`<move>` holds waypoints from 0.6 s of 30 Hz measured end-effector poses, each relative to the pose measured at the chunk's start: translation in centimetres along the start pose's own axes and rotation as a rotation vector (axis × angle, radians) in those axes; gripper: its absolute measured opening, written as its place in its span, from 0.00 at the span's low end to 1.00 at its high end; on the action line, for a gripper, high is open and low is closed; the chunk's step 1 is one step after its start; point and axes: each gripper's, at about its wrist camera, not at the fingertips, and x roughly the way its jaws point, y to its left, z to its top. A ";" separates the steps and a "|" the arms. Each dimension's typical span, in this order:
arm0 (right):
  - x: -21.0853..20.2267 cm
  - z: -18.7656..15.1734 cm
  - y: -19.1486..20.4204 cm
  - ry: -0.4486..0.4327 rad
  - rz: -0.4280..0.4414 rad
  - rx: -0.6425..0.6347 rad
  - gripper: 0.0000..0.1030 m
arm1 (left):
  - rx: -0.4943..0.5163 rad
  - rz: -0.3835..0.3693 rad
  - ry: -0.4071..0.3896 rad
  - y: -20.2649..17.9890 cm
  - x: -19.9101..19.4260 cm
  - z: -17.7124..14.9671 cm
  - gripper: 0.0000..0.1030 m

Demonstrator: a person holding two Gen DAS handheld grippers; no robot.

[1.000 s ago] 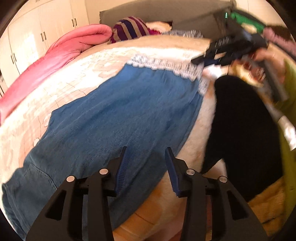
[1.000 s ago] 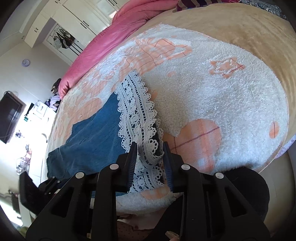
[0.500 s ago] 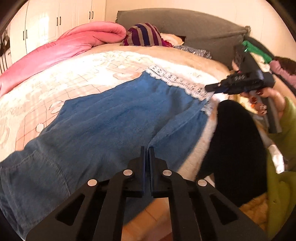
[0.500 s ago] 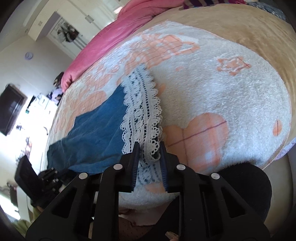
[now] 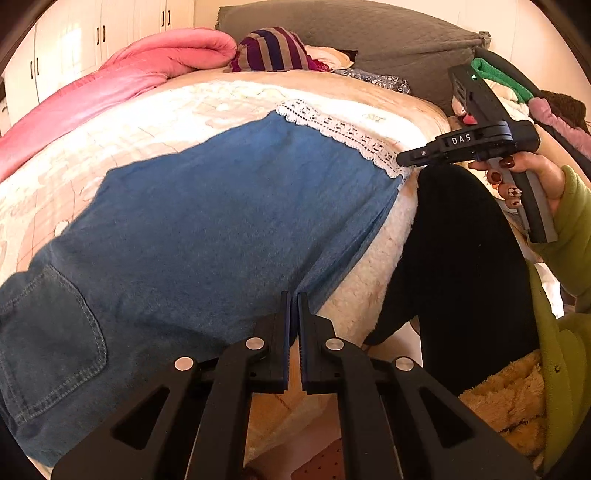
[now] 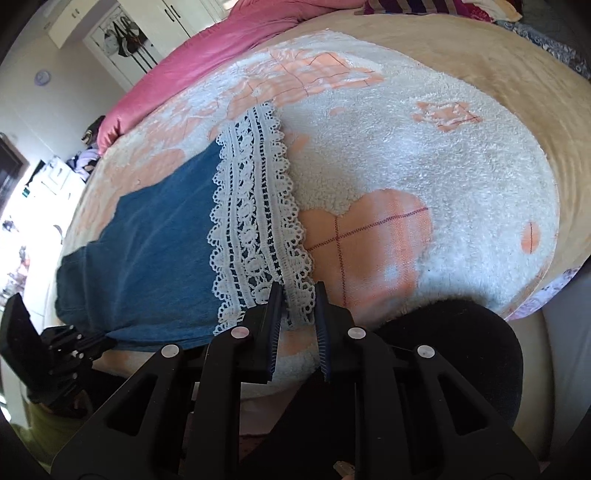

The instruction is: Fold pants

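Observation:
Blue denim pants [image 5: 221,221] lie flat on the bed, a back pocket [image 5: 48,332] at the near left and a white lace hem [image 5: 343,129] at the far right. My left gripper [image 5: 292,299] is shut on the pants' near edge. In the right wrist view the pants [image 6: 159,251] run off to the left and the lace hem [image 6: 255,206] runs down into my right gripper [image 6: 298,291]. Its jaws are opening slightly, with the pads still against the near lace corner. The left wrist view shows the right gripper [image 5: 402,160], held by a hand, at that corner.
A white and peach fleece blanket [image 6: 424,166] covers the bed under the pants. A pink duvet [image 5: 129,85], a striped garment [image 5: 273,48] and a grey headboard cushion [image 5: 351,33] lie at the far side. The person's black-clad leg [image 5: 454,240] stands against the bed's near right edge.
My left gripper went from open to shut on the pants' near edge. The right gripper tightened on the lace, then widened a little. Both views rolled slightly.

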 end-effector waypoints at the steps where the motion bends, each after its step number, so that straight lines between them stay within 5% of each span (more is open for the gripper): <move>1: -0.3 0.0 0.1 -0.010 -0.008 -0.006 0.20 | -0.010 -0.004 -0.001 0.2 -0.2 -0.1 0.04; 4: -2.5 0.4 0.8 -0.098 -0.024 -0.045 0.27 | -0.049 -0.025 -0.034 0.8 -2.1 -0.4 0.09; 8: -4.0 0.9 3.5 -0.148 0.049 -0.148 0.34 | -0.162 -0.011 -0.112 3.1 -6.0 -1.4 0.38; 12: -1.6 1.2 7.8 -0.079 0.137 -0.293 0.41 | -0.309 0.149 -0.172 7.1 -10.1 -3.1 0.44; 14: 0.3 1.3 9.9 -0.037 0.127 -0.371 0.44 | -0.434 0.280 -0.203 9.9 -12.4 -4.3 0.60; 18: 3.6 1.7 10.7 0.042 0.068 -0.401 0.47 | -0.635 0.409 -0.226 14.1 -15.0 -7.1 0.67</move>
